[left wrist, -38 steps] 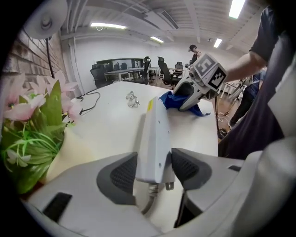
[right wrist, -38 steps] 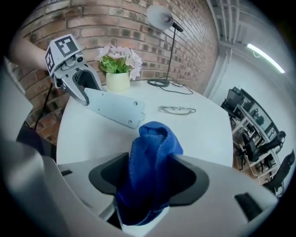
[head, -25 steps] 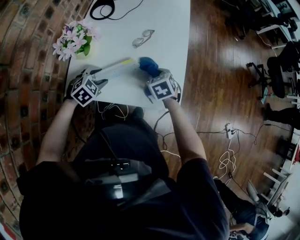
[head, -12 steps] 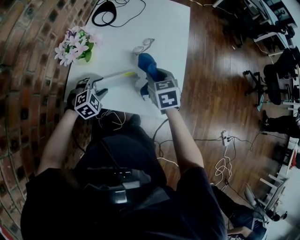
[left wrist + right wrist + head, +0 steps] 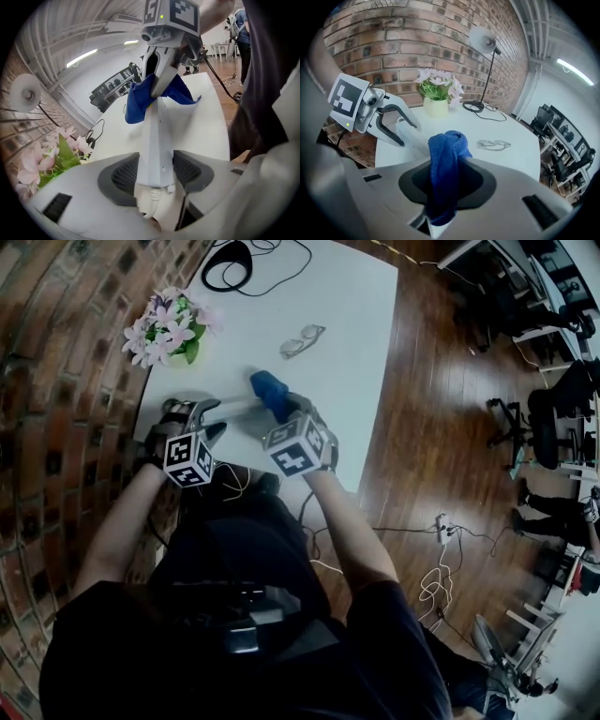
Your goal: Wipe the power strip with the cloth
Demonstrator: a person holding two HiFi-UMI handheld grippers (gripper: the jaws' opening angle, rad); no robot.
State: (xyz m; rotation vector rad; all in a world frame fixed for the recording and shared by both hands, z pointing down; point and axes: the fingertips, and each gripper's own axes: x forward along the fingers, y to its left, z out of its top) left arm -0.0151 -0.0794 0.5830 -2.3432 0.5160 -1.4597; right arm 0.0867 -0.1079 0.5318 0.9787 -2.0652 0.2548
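**A:** Where is the power strip [image 5: 157,140] right now?

**B:** Its cable end sits in the left tool [image 5: 157,174]. Both dark pads [image 5: 123,174] press on its sides, so that tool is clenched on it. The white bar runs from there out over the white surface [image 5: 347,324] toward the right tool [image 5: 445,187].

**A:** And the cloth [image 5: 445,159]?

**B:** It is blue and bunched into a wad, and the right tool is clamped round it with the jaws standing narrow. A fold sticks out past the tips. In the left gripper view the cloth hangs over the far part of the strip, spilling down both sides and touching it.

**A:** Does the strip lie flat on the surface?

**B:** I can't say for sure. The far end looks tilted up a little, but the head view is too small and soft there to settle it.

**A:** What else is around?

**B:** A pot of pink flowers [image 5: 169,329] stands at the surface's edge beside the brick wall [image 5: 393,42]. A pair of glasses [image 5: 302,340] lies farther out, well apart from the strip. A desk lamp [image 5: 483,40] rises at the far end by the wall.

**A:** And the person [image 5: 234,615]?

**B:** They wear a dark top, have bare forearms and are at the near edge of the surface. One hand is behind each marker cube.
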